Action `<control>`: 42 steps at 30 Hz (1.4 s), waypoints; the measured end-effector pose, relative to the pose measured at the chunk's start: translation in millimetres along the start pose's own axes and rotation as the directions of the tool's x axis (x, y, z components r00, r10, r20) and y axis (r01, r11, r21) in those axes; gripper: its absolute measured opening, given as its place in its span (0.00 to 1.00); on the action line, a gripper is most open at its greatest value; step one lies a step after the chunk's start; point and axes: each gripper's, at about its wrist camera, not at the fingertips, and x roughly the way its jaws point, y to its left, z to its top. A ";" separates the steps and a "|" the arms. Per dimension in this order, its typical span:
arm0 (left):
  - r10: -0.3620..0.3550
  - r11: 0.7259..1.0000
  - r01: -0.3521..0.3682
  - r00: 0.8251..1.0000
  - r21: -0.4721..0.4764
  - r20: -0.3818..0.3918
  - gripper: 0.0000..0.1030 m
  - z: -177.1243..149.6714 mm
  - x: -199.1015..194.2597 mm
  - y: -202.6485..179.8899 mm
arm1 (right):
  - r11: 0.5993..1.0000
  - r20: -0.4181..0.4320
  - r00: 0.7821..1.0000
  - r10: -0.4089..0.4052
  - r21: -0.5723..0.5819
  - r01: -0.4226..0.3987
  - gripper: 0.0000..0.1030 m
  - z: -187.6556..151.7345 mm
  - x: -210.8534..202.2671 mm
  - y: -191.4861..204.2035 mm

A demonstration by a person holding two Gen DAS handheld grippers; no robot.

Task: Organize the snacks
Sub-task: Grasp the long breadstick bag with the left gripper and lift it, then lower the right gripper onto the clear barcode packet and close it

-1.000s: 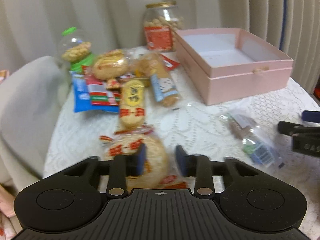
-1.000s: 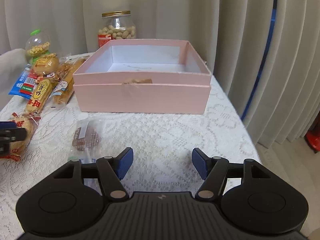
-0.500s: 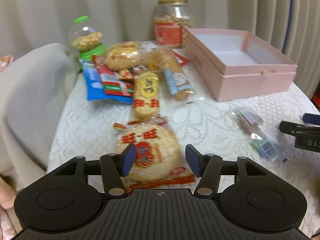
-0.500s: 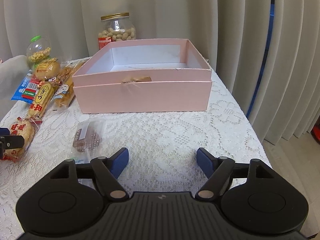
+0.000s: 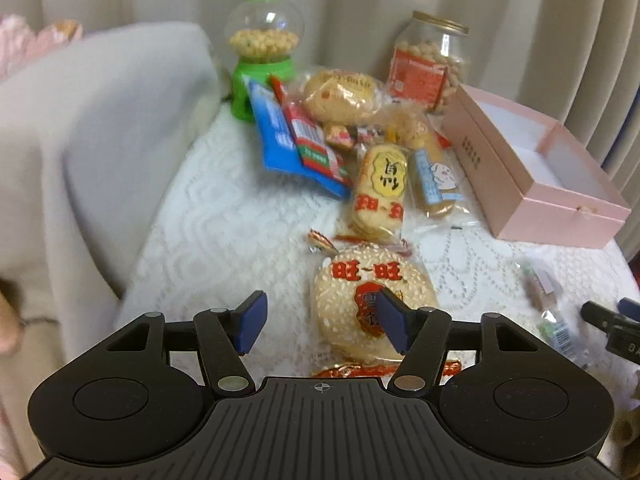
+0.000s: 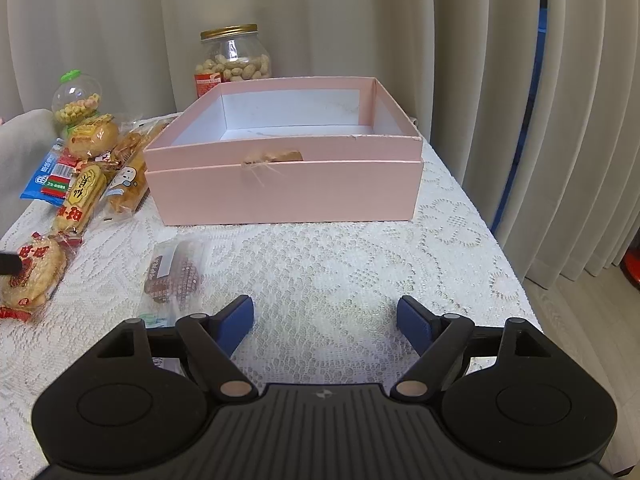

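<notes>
Open empty pink box [image 6: 288, 188] upright on lace cloth, wrapped snack packets [image 5: 376, 196] heaped just beside it

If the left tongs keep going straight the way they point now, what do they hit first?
Probably bare lace tablecloth: the open left tongs hold nothing, and the round rice cracker pack lies mostly toward their right pad, which may clip it. Depth is unclear.

I am in a home, a living room by the look of it. My table wears a white lace tablecloth [image 6: 360, 264], and pale beige pleated curtains [image 6: 500, 80] hang to the floor behind it. A soft grey upholstered cushion [image 5: 100, 140] sits just beside the table edge. Household treats lie about: a glass peanut jar with a gold lid [image 6: 234, 60] and a pink cardboard gift box [image 6: 280, 184].
</notes>
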 end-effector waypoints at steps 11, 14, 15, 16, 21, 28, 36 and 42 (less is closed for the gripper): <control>-0.099 0.991 0.101 0.994 0.082 -0.036 0.80 -7.7 15.9 -27.0 | 1.000 -0.005 1.000 -0.020 0.003 0.020 0.83 0.2 0.7 0.1; -0.079 0.986 0.082 0.997 0.145 -0.026 0.81 -12.8 15.8 -34.2 | 1.000 -0.008 1.000 -0.022 0.004 0.022 0.84 0.5 0.5 -0.7; -0.080 0.984 0.083 0.996 0.156 -0.024 0.81 -13.4 15.5 -34.8 | 1.000 -0.007 1.000 -0.022 -0.002 0.022 0.84 0.7 -0.5 0.1; -0.086 0.983 0.088 0.996 0.160 -0.019 0.76 -14.3 14.1 -34.1 | 1.000 -0.004 1.000 -0.007 -0.018 0.007 0.84 1.1 -2.0 2.1; -0.131 0.983 0.130 0.991 0.127 -0.004 0.32 -18.2 3.3 -23.8 | 0.985 -0.048 0.989 0.139 -0.097 -0.143 0.84 7.6 -4.0 27.5; -0.182 0.979 0.181 0.983 0.095 0.001 0.31 -25.2 -3.7 -14.1 | 0.962 -0.116 0.976 0.182 -0.182 -0.201 0.81 23.2 19.0 72.4; -0.244 0.967 0.242 0.970 0.085 0.009 0.25 -26.6 -12.0 -15.7 | 0.940 -0.110 0.974 0.197 -0.260 -0.219 0.40 14.1 1.1 81.2; -0.266 0.957 0.265 0.964 0.115 -0.007 0.25 -31.9 -12.6 -27.6 | 0.946 -0.113 0.976 0.184 -0.251 -0.207 0.37 8.4 -11.7 66.9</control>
